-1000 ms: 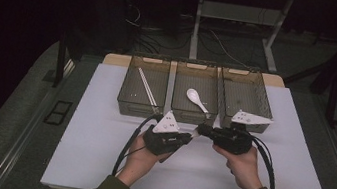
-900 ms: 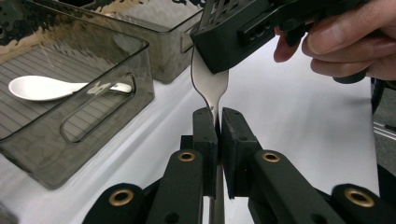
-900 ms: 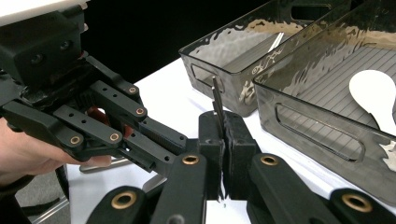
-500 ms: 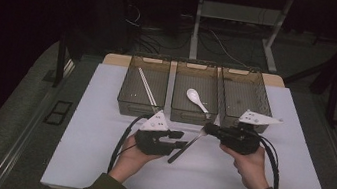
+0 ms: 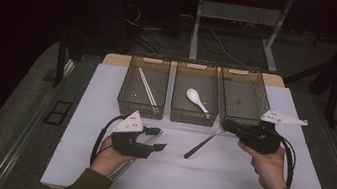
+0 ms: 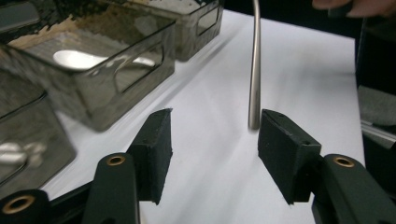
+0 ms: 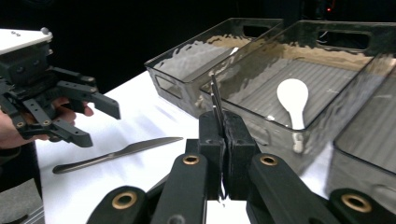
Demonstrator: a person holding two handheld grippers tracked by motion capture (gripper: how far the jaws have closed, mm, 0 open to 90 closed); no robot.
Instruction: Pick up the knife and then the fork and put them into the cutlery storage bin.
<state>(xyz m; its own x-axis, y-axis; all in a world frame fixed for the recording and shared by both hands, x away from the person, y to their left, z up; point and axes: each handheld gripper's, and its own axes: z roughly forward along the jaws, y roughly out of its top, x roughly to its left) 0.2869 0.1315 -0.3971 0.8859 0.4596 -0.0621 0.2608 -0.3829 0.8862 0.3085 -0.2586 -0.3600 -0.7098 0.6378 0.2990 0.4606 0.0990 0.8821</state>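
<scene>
The bench [image 5: 243, 186] carries bins at twelve o'clock: the left bin [image 5: 130, 86] holds chopsticks [image 5: 147, 86], the middle bin [image 5: 179, 93] a white spoon [image 5: 195, 98], and the right bin [image 5: 252, 94] is bare. Sorting seems partway done. The right tongs [image 5: 228, 126] clench a metal utensil [image 5: 202, 145] mid-bench. The left tongs [image 5: 157, 139] gape at its nine o'clock.

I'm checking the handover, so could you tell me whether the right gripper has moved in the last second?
Yes. The right gripper has moved right and slightly away from the person, from below the middle bin to below the right bin.
</scene>
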